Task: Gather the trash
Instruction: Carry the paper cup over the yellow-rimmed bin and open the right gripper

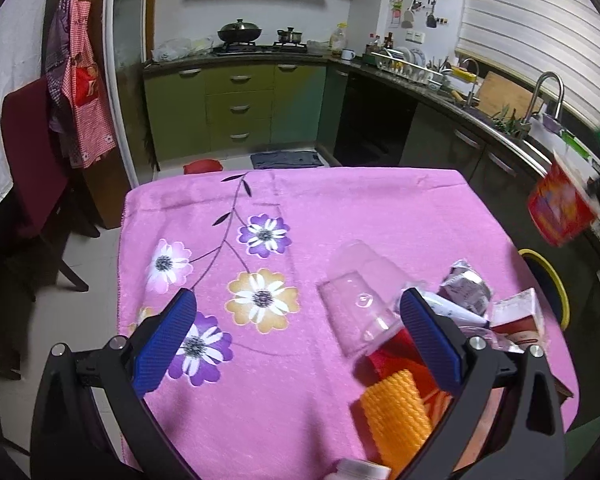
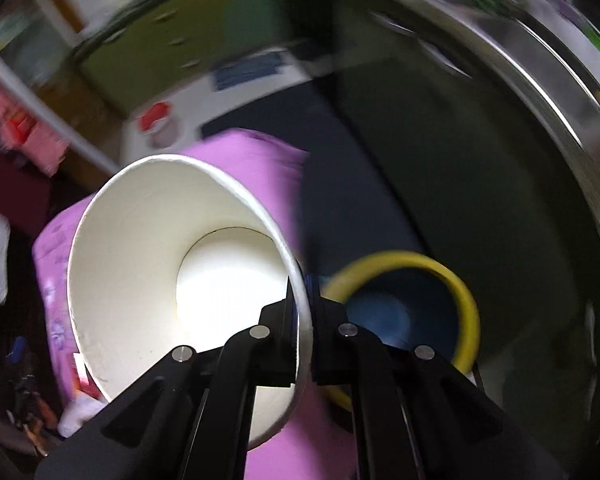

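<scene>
My right gripper is shut on the rim of a paper cup, white inside; the cup hangs past the table's edge, beside a blue bin with a yellow rim on the floor. In the left wrist view the same cup shows red outside, blurred, high at the right. My left gripper stands open over the pink flowered cloth, nothing between its blue pads. Close by its right finger lie clear plastic cups, a crumpled silver wrapper, a small carton, red packaging and an orange foam net.
The bin's yellow rim shows beyond the table's right edge. A dark red chair stands at the left. Green cabinets, a stove and a sink counter line the back and right. A white bottle cap peeks in at the bottom.
</scene>
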The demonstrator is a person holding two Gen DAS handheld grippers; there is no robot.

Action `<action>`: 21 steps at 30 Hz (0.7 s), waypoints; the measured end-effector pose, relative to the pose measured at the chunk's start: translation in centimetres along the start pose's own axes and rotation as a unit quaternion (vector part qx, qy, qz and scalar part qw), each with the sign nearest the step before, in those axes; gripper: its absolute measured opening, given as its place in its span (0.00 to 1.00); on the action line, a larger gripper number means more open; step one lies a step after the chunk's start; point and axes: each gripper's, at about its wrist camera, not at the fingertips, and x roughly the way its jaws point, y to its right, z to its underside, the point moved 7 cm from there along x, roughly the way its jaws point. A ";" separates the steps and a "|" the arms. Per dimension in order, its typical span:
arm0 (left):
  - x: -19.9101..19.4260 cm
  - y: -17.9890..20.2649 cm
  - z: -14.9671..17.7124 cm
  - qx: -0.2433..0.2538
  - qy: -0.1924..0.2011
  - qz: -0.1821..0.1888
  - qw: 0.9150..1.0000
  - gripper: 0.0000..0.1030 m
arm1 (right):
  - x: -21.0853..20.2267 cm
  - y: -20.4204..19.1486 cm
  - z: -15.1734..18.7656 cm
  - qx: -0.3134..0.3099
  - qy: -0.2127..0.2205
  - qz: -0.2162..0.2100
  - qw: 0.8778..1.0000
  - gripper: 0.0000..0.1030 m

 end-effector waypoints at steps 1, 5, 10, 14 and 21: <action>-0.2 0.2 0.0 0.000 0.001 0.003 1.000 0.94 | 1.0 2.6 0.8 0.019 -0.007 0.005 1.000 0.05; -0.8 1.4 -0.2 0.000 -0.005 0.010 1.000 0.94 | 6.3 9.5 3.0 0.069 -0.031 0.022 0.997 0.05; -1.6 3.0 -0.1 0.008 -0.022 0.015 1.000 0.94 | 13.2 13.8 4.8 0.095 -0.053 0.039 0.993 0.05; -2.8 4.4 -0.3 0.020 -0.018 0.008 1.000 0.94 | 17.5 15.0 5.6 0.099 -0.073 0.037 0.992 0.09; -2.6 5.5 -0.5 0.027 -0.035 0.009 0.999 0.94 | 20.1 16.5 5.4 0.101 -0.082 0.041 0.991 0.19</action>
